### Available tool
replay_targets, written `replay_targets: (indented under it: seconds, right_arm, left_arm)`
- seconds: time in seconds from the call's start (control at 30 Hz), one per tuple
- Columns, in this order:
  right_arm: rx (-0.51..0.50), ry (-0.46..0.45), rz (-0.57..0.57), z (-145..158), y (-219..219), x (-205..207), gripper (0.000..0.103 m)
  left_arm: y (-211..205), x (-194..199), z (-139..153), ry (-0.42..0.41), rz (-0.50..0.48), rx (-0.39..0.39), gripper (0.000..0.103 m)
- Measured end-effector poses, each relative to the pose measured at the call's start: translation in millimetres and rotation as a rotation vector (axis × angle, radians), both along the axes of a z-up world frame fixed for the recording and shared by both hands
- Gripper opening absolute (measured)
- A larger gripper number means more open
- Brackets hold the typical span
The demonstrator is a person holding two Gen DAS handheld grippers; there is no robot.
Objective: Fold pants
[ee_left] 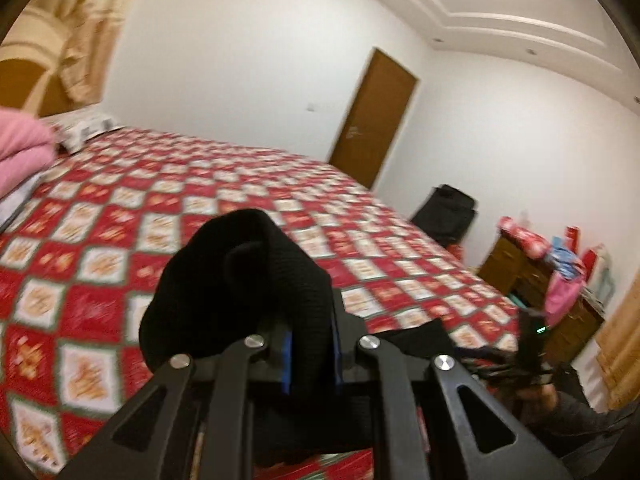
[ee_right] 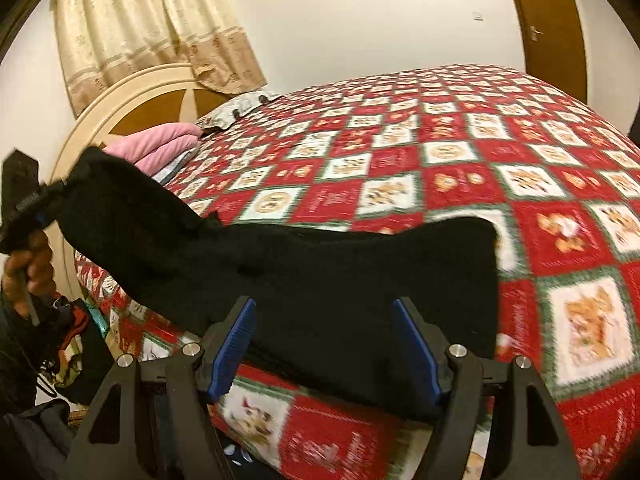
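The black pants (ee_right: 304,268) stretch across the near edge of the bed, one end lifted at the left, the other lying flat on the cover. My left gripper (ee_left: 312,354) is shut on a bunched end of the pants (ee_left: 240,276) and holds it above the bed; it also shows in the right wrist view (ee_right: 42,204). My right gripper (ee_right: 324,344) is open, its blue pads (ee_right: 234,344) apart on either side of the flat part of the pants, gripping nothing. It shows small in the left wrist view (ee_left: 532,344).
The bed carries a red, white and green checked cover (ee_right: 460,152). Pink folded bedding (ee_right: 160,144) and a pillow (ee_right: 240,110) lie by the headboard. A brown door (ee_left: 372,120), a black bag (ee_left: 444,212) and a cluttered wooden cabinet (ee_left: 540,276) stand beyond the bed.
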State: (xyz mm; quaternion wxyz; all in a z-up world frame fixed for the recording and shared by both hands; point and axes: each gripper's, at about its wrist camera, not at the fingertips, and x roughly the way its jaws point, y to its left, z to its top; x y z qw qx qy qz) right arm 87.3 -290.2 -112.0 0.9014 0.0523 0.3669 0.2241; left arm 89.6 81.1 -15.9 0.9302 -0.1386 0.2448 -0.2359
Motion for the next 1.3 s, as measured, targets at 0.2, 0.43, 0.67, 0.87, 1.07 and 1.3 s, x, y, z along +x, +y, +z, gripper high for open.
replay_targets:
  seconds: [0.2, 0.43, 0.67, 0.87, 1.07, 1.3]
  right_arm:
    - [0.021, -0.012, -0.074, -1, -34, -8, 0.072]
    - [0.105, -0.028, -0.218, -1, -83, -9, 0.072]
    - [0.179, -0.011, -0.310, -5, -112, -5, 0.072]
    - [0.195, -0.010, -0.342, -7, -120, -5, 0.072]
    - [0.209, -0.028, -0.368, -9, -125, -8, 0.072]
    - [0.226, -0.149, -0.364, 18, -122, -26, 0.072]
  left_arm:
    - [-68, 14, 23, -0.022, -0.162, 0.013, 0.015]
    - [-159, 27, 14, 0.014, -0.301, 0.155, 0.015]
    - [-244, 42, -46, 0.072, -0.313, 0.438, 0.015]
    - [-292, 46, -80, 0.117, -0.362, 0.520, 0.018]
    - [-295, 36, -54, 0.072, -0.363, 0.418, 0.052]
    - [-244, 28, -29, -0.020, -0.206, 0.347, 0.077]
